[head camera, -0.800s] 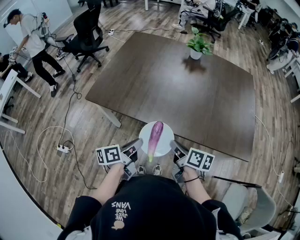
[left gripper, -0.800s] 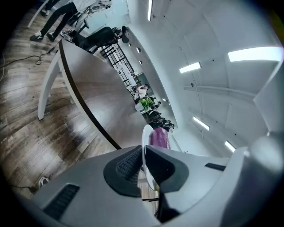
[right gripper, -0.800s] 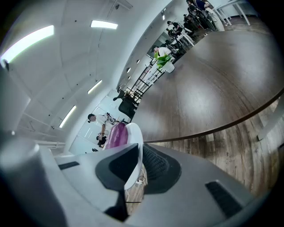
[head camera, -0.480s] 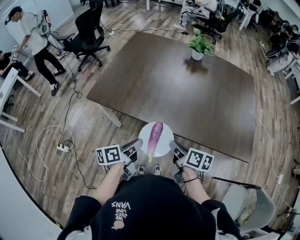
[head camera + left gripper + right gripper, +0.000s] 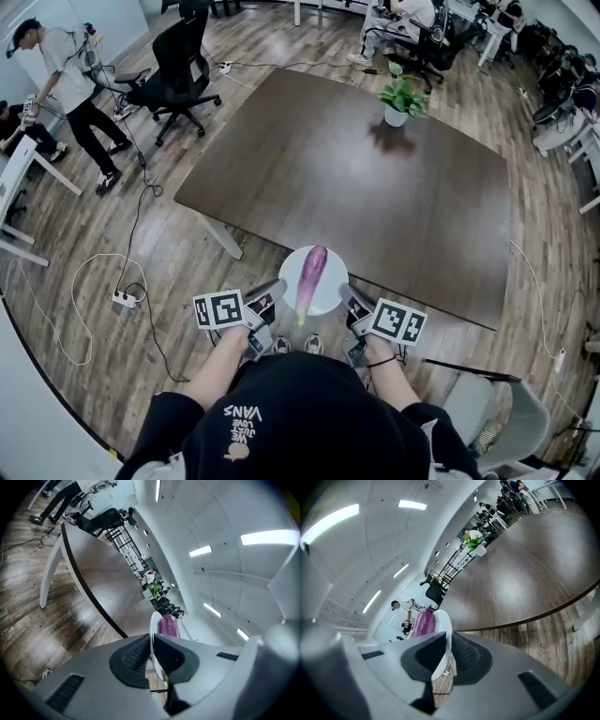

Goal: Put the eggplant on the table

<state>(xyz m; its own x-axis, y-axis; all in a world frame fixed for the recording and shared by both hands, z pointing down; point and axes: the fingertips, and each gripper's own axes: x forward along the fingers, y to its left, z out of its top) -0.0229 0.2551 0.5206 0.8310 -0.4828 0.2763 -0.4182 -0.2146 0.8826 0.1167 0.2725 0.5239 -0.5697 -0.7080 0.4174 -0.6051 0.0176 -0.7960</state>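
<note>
A purple eggplant [image 5: 310,272] with a green stem lies lengthwise on a round white plate [image 5: 330,290]. The plate hangs just before the near edge of the dark wooden table [image 5: 375,169]. My left gripper [image 5: 278,286] is shut on the plate's left rim, and my right gripper [image 5: 345,292] is shut on its right rim. In the left gripper view the plate [image 5: 153,625] runs edge-on between the jaws of the left gripper [image 5: 151,654], with the eggplant [image 5: 168,626] beyond. The right gripper view shows the right gripper [image 5: 446,653] pinching the plate [image 5: 442,626], the eggplant [image 5: 423,621] beside it.
A potted green plant [image 5: 399,94] stands at the table's far side. Black office chairs [image 5: 178,66] and a standing person [image 5: 66,84] are at the far left. A power strip with cables [image 5: 125,298] lies on the wood floor at the left. A grey chair [image 5: 497,412] sits at the lower right.
The table has drifted very slightly in the head view. Both grippers keep their hold on the plate and the eggplant lies as before.
</note>
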